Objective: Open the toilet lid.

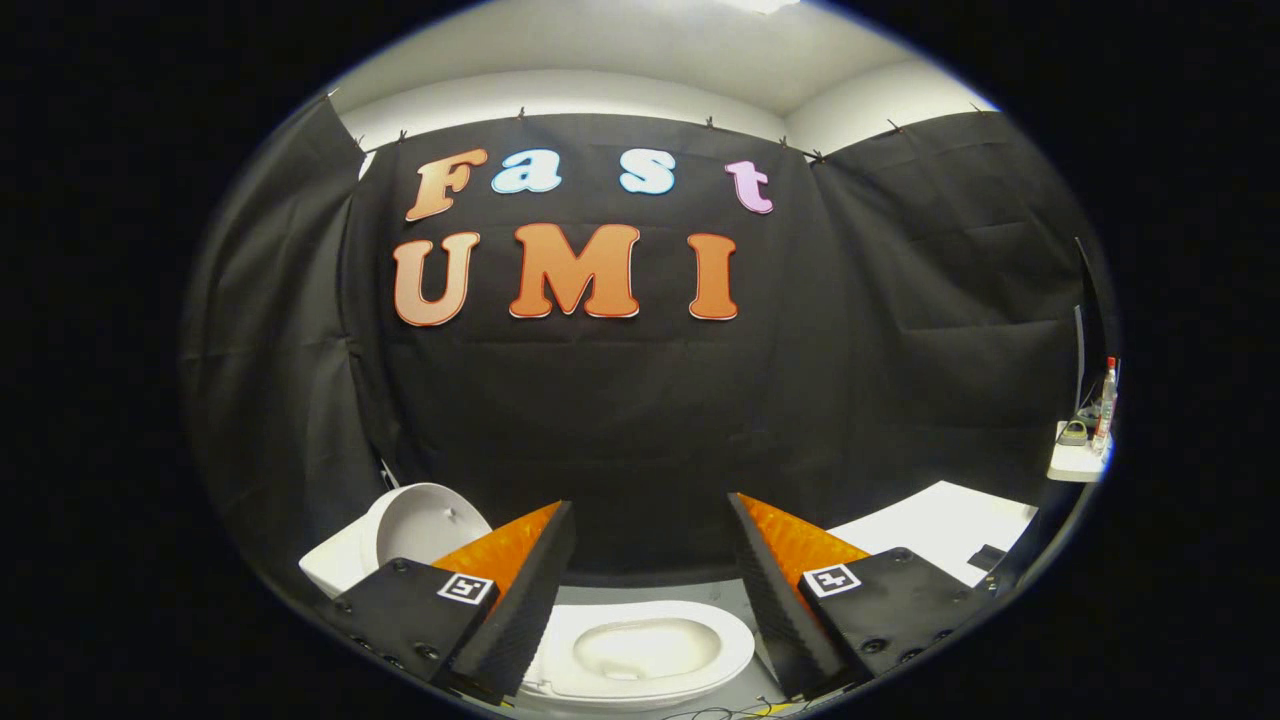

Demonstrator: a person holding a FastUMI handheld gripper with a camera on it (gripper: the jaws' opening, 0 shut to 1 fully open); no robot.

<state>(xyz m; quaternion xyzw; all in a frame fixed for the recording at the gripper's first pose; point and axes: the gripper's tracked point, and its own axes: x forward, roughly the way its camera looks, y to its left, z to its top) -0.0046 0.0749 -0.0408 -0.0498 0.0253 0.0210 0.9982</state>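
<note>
A white toilet stands low beneath my gripper point(650, 502). Its oval seat and bowl point(640, 650) show between and below the two fingers. The round white lid point(420, 522) stands upright beyond the left finger, leaning back at the white tank point(330, 565). My gripper is open, its fingers spread wide with nothing between them. It hangs above the bowl and touches neither the seat nor the lid. The fingers hide the left part of the seat and the hinge.
A white flat surface point(940, 525) lies beyond the right finger. Further right, a small white shelf point(1075, 465) carries a bottle point(1106, 400) and some small items. Thin cables point(720, 712) lie on the grey floor by the bowl.
</note>
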